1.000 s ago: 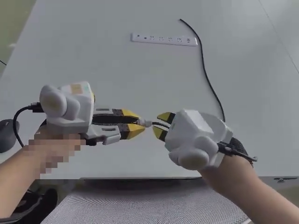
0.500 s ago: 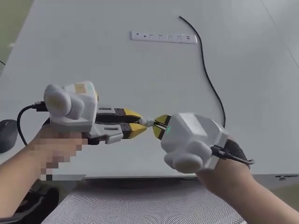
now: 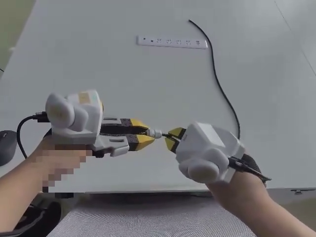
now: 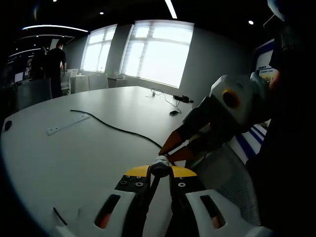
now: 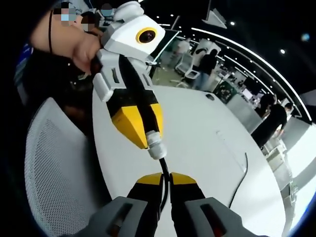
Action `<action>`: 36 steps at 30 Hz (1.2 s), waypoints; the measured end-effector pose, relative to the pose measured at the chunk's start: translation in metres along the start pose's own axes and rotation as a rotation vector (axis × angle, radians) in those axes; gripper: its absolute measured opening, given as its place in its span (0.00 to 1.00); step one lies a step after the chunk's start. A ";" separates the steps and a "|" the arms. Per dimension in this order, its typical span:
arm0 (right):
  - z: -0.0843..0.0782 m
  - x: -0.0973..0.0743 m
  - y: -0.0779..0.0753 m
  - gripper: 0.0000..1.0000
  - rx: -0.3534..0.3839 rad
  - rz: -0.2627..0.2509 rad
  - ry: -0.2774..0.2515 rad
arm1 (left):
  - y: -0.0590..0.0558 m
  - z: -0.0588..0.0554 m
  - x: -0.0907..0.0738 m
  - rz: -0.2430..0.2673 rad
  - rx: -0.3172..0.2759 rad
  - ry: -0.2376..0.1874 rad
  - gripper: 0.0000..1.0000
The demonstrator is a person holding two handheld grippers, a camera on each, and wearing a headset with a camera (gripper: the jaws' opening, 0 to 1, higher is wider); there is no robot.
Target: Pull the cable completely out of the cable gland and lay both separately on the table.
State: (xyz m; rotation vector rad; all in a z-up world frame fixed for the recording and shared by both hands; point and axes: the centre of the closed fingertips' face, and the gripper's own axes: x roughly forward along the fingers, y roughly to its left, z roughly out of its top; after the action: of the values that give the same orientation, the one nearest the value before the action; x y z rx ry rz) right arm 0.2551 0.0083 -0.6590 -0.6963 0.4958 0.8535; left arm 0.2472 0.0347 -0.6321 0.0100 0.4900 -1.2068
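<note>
Now the left tongs [image 3: 148,138] have their yellow, wedge-shaped tips clamped narrow on the cable gland [image 3: 155,133], a small pale plastic barrel with a rounded nut. In the left gripper view the cable gland [image 4: 159,165] sits right between those tips. From its nose a thin, smooth black cable [image 3: 165,133] runs straight into the right tongs [image 3: 172,138], which face the left pair tip to tip. In the right gripper view the right tongs [image 5: 166,180] are pinched nearly together on the cable [image 5: 165,169], just short of the cable gland [image 5: 155,145]. Gland and cable are both held in the air above the matte white tabletop [image 3: 123,74]. Well beyond the tongs lies a flat white power strip [image 3: 172,42], and its glossy black cord [image 3: 220,85] curves back towards the right tongs.
</note>
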 end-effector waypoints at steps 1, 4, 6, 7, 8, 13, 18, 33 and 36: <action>-0.004 0.000 -0.001 0.00 0.036 -0.001 0.010 | 0.001 0.000 0.000 0.000 -0.004 -0.001 0.15; -0.008 0.002 -0.005 0.00 0.067 -0.008 0.008 | 0.002 0.003 -0.001 0.002 -0.012 -0.011 0.15; -0.013 0.003 -0.005 0.00 0.087 -0.008 0.019 | 0.002 0.003 -0.001 0.001 -0.006 -0.009 0.15; -0.018 0.005 -0.007 0.00 0.116 -0.011 0.028 | 0.003 0.003 -0.001 0.000 -0.005 -0.008 0.15; -0.022 0.006 -0.007 0.00 0.165 -0.008 0.029 | 0.003 0.003 -0.001 0.000 -0.008 -0.009 0.15; -0.045 0.011 -0.015 0.00 0.350 -0.019 0.062 | 0.004 0.005 0.000 -0.001 -0.008 -0.016 0.15; -0.073 0.016 -0.015 0.00 0.490 -0.022 0.104 | 0.004 0.007 0.001 -0.003 -0.009 -0.024 0.15; -0.076 0.014 -0.014 0.00 0.510 -0.050 0.078 | 0.005 0.007 0.001 -0.004 0.008 -0.023 0.15; -0.073 0.011 -0.016 0.01 0.482 -0.064 0.067 | 0.006 0.009 -0.002 0.002 0.008 -0.031 0.15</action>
State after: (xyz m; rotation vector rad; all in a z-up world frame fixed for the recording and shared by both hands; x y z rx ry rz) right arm 0.2653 -0.0462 -0.7103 -0.2955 0.7054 0.6185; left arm 0.2553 0.0367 -0.6252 -0.0014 0.4585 -1.2052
